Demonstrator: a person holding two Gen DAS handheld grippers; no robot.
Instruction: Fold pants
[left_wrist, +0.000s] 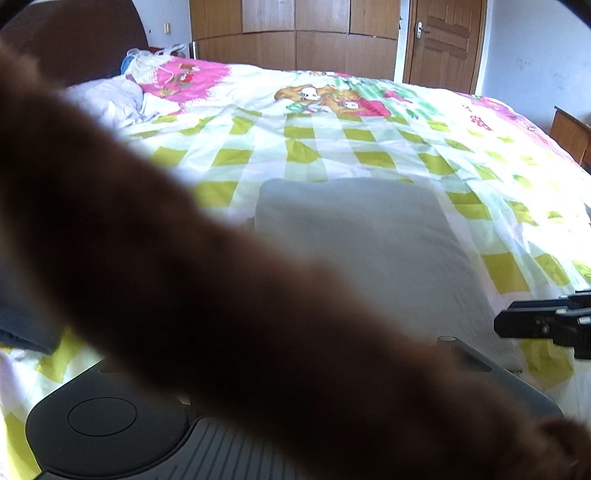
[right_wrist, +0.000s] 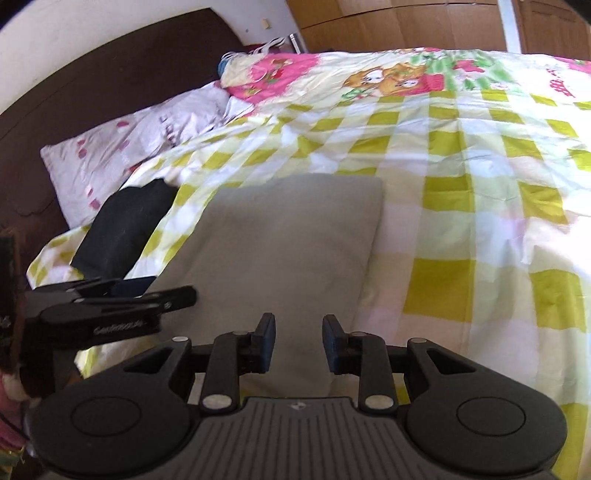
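While grey folded pants (right_wrist: 280, 254) are lying on bed (right_wrist: 461, 192), you're hovering right gripper (right_wrist: 299, 341), jaws open, empty; left gripper (right_wrist: 110, 314) jaws unreadable; next: final check.

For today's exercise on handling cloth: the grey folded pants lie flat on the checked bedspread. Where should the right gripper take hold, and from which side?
Take the grey pants at the near edge, by the near right corner, coming in low from the front. That edge lies just ahead of the open right gripper, and the flat fold leaves only its rim to pinch. The left gripper sits by the left side.
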